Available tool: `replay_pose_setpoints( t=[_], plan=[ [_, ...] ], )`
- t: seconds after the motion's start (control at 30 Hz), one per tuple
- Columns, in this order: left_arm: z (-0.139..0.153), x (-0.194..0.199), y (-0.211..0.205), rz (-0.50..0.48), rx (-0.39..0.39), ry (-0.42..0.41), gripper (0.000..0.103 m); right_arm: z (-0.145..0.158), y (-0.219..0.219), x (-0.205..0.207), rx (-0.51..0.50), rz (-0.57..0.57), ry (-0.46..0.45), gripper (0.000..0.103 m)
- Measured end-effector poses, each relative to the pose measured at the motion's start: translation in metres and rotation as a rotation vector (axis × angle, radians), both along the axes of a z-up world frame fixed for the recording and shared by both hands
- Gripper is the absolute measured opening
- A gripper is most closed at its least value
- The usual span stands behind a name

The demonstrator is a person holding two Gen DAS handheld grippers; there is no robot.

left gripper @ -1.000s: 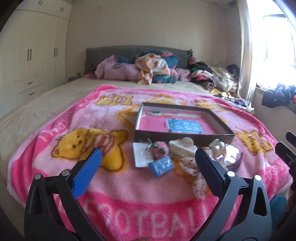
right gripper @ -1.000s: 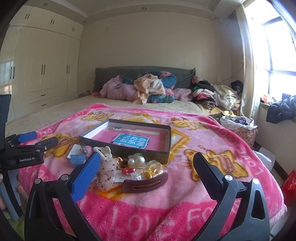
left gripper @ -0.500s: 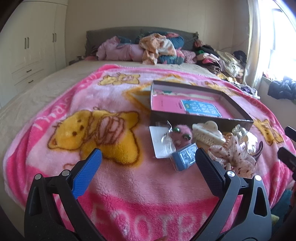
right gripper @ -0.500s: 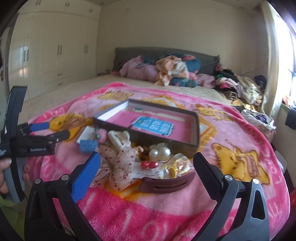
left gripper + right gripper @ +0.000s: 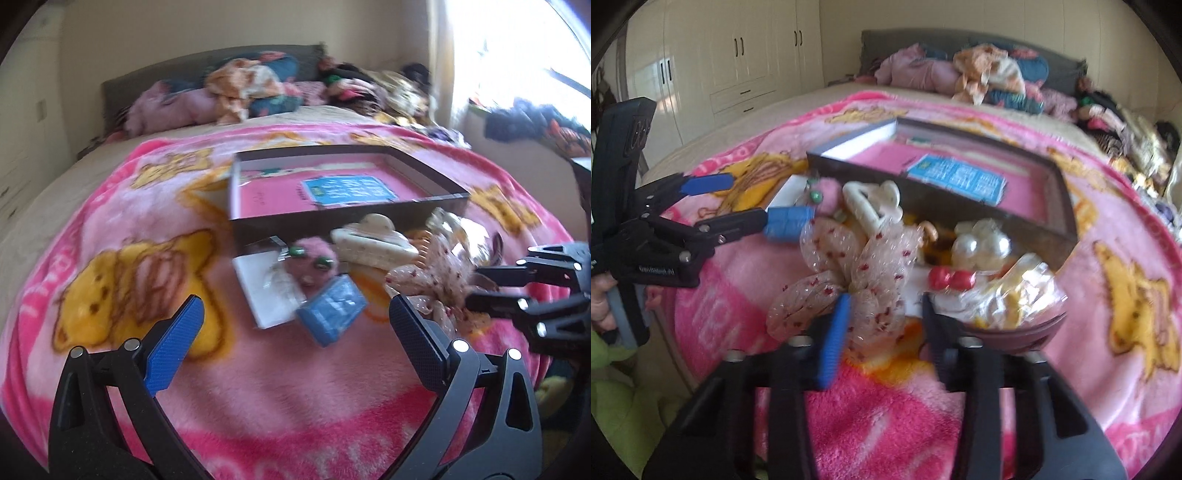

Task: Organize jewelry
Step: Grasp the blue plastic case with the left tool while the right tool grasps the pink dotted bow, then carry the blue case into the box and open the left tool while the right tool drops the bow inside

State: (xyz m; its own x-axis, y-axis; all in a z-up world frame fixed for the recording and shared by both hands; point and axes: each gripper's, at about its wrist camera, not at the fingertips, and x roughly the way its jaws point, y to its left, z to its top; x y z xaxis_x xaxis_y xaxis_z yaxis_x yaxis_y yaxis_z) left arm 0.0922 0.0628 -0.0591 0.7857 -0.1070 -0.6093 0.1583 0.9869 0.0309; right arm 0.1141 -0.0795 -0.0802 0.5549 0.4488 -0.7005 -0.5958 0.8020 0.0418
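A dark shallow box [image 5: 436,173] [image 5: 1067,206] with a pink floor lies on the pink blanket. In front of it lies a pile of accessories: a sheer dotted bow [image 5: 849,266] [image 5: 432,280], a cream claw clip [image 5: 373,240] [image 5: 871,206], a blue item [image 5: 330,310] [image 5: 786,223], a pink pompom [image 5: 314,258], pearls [image 5: 982,245], a red bead piece [image 5: 951,278] and a brown hair clip [image 5: 1015,334]. My left gripper [image 5: 293,338] is open, just short of the blue item. My right gripper [image 5: 882,325] has its jaws partly closed around the bow's lower loops.
A white card [image 5: 258,284] lies under the pompom. Clothes are heaped by the headboard [image 5: 251,85]. White wardrobes [image 5: 738,62] stand to the left. A bright window [image 5: 517,55] is on the right.
Both grippers moved forward and down to the pile. The right gripper's jaws narrowed from wide open to around the dotted bow. The left gripper stayed open.
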Motion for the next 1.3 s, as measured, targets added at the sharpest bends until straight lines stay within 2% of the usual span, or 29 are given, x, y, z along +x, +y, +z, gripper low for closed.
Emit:
replay_pose_setpoints(
  t=[0.07, 0.1, 0.13, 0.27, 0.37, 0.43, 0.47, 0.53, 0.67, 0.73, 0.9, 1.03, 1.3],
  plan=[
    [-0.003, 0.005, -0.008, -0.046, 0.032, 0.017, 0.089, 0.0, -0.003, -0.001, 0.025, 0.008, 0.001, 0.009],
    [-0.004, 0.008, -0.01, -0.068, 0.04, 0.024, 0.083, 0.002, -0.006, -0.002, 0.042, 0.007, -0.001, 0.007],
    [-0.005, 0.011, -0.014, -0.088, 0.053, 0.028, 0.078, 0.003, -0.007, -0.002, 0.052, 0.007, 0.0, 0.007],
    [-0.012, 0.021, -0.024, -0.131, 0.098, 0.046, 0.067, 0.015, -0.021, -0.001, 0.11, -0.012, -0.005, 0.005],
    [-0.016, 0.024, -0.03, -0.159, 0.122, 0.062, 0.053, 0.024, -0.03, 0.001, 0.142, -0.028, -0.018, 0.004],
    [-0.021, 0.027, -0.033, -0.166, 0.138, 0.081, 0.039, 0.029, -0.036, 0.004, 0.156, -0.04, -0.027, 0.004],
    [-0.023, 0.029, -0.034, -0.162, 0.148, 0.088, 0.037, 0.032, -0.039, 0.005, 0.161, -0.047, -0.029, 0.004],
    [-0.024, 0.03, -0.034, -0.162, 0.153, 0.09, 0.035, 0.037, -0.044, 0.007, 0.176, -0.058, -0.036, 0.004],
    [-0.018, 0.026, -0.031, -0.17, 0.106, 0.097, 0.032, 0.045, -0.049, 0.013, 0.192, -0.072, -0.053, 0.004],
    [-0.01, 0.023, -0.029, -0.181, 0.056, 0.091, 0.031, 0.05, -0.052, 0.016, 0.2, -0.078, -0.066, 0.004],
    [0.013, 0.02, -0.032, -0.198, 0.01, 0.044, 0.031, 0.059, -0.059, 0.023, 0.216, -0.101, -0.091, 0.004],
    [0.028, 0.028, -0.036, -0.198, -0.014, 0.009, 0.031, 0.066, -0.064, 0.032, 0.226, -0.128, -0.108, 0.004],
    [0.037, 0.061, -0.038, -0.152, -0.038, 0.005, 0.031, 0.075, -0.076, 0.056, 0.252, -0.201, -0.125, 0.004]
  ],
)
